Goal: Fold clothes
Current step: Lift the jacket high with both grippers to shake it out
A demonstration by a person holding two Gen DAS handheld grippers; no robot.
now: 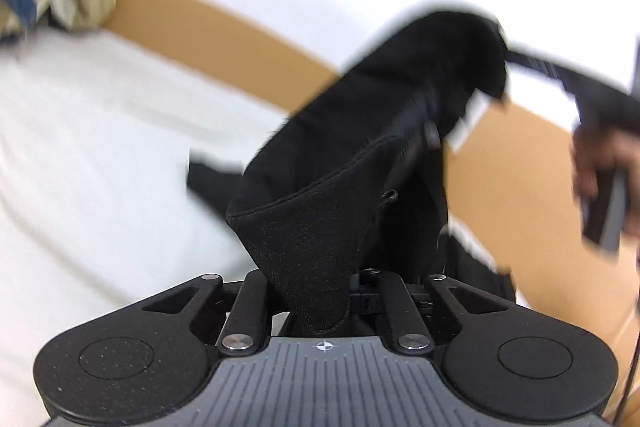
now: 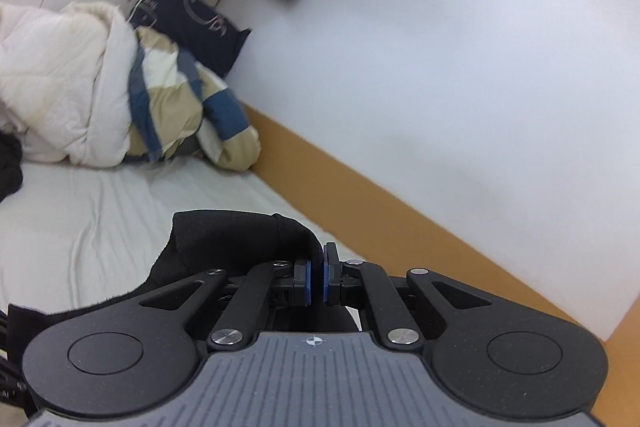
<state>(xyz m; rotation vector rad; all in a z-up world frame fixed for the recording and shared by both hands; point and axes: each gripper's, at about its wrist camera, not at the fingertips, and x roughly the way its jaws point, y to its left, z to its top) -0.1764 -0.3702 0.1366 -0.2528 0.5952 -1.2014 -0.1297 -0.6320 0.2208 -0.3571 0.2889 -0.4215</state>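
Both grippers hold a black garment (image 1: 352, 147) lifted above the white bed (image 1: 100, 147). The left gripper (image 1: 320, 303) has its jaws clamped on a hemmed edge, the right gripper (image 2: 315, 279) pinches another fold. A striped quilt (image 2: 180, 107) lies bunched at the far end.

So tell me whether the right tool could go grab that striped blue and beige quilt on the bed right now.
Probably not yet: the right tool is shut on the black garment. The path over the white sheet to the striped quilt looks free.
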